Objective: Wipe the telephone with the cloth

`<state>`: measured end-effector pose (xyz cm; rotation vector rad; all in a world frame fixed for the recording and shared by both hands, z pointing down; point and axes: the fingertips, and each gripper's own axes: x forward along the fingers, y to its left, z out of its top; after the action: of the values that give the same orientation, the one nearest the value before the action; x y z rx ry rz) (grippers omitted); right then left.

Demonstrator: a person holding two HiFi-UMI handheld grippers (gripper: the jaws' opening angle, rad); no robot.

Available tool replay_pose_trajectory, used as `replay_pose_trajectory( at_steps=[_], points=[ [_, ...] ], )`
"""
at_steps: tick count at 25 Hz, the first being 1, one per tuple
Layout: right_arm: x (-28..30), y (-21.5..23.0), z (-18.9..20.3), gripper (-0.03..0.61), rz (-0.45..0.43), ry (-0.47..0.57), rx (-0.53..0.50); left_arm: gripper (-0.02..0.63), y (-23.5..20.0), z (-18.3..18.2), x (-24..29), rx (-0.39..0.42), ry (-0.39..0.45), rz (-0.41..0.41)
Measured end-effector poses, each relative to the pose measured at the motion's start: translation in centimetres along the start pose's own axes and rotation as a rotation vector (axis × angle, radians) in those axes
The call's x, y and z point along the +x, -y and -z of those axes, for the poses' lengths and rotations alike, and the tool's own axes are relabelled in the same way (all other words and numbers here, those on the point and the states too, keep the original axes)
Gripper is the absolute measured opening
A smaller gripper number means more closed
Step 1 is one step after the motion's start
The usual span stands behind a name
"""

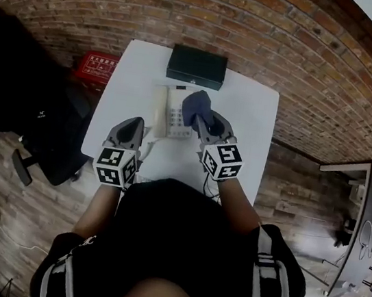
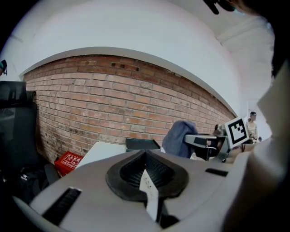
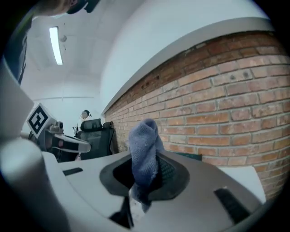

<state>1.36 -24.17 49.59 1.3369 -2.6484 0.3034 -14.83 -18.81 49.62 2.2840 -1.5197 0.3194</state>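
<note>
Right gripper (image 1: pixel 203 118) is clamped on the cloth (image 1: pixel 196 106), a dark blue bundle bunched up out of the jaws, soft and folded over at the top. In the right gripper view the cloth fills the gap between the jaws and nothing else is in there.

Left gripper (image 1: pixel 132 131) has its jaws together with nothing between them. It hangs over the near left part of the table (image 1: pixel 250 116), just near-left of the telephone (image 1: pixel 172 113).

Now the relation that matters: the telephone sits mid-table, and the cloth is over its far right corner, so the set lies left of and slightly nearer than the cloth tip. Its long axis runs near to far. The right gripper is the closer one and already carries the cloth, so a sweep leftward and toward the near edge looks like the way to cover the face. Whether cloth and telephone are touching cannot be told from above.

The telephone is a pale desk set, with the handset along its left side and a grey keypad to the right of that. A light thing by the look of it, and a firm rub could push it across the smooth white top, though the empty left gripper is well placed to steady it.

Beyond it a black box (image 1: pixel 197 66) sits at the far edge
</note>
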Motion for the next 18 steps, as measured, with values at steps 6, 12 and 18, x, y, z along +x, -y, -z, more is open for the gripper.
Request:
replay_pose_trajectory(
  at_steps=[6, 12, 18],
  points=[
    [-3.7, 1.3, -7.3, 0.041, 0.121, 0.208, -0.013, -0.003, 0.6, -3.9, -1.1, 0.029, 0.094, -0.002],
    [-5.4, 0.8, -9.6, 0.04, 0.143, 0.256, -0.002, -0.003, 1.6, -8.0, -2.8, 0.076, 0.19, -0.008],
    [-5.5, 1.7, -9.6, 0.041, 0.147, 0.255, 0.054, -0.003, 1.6, -8.9, -2.7, 0.076, 0.204, -0.016]
  ],
)
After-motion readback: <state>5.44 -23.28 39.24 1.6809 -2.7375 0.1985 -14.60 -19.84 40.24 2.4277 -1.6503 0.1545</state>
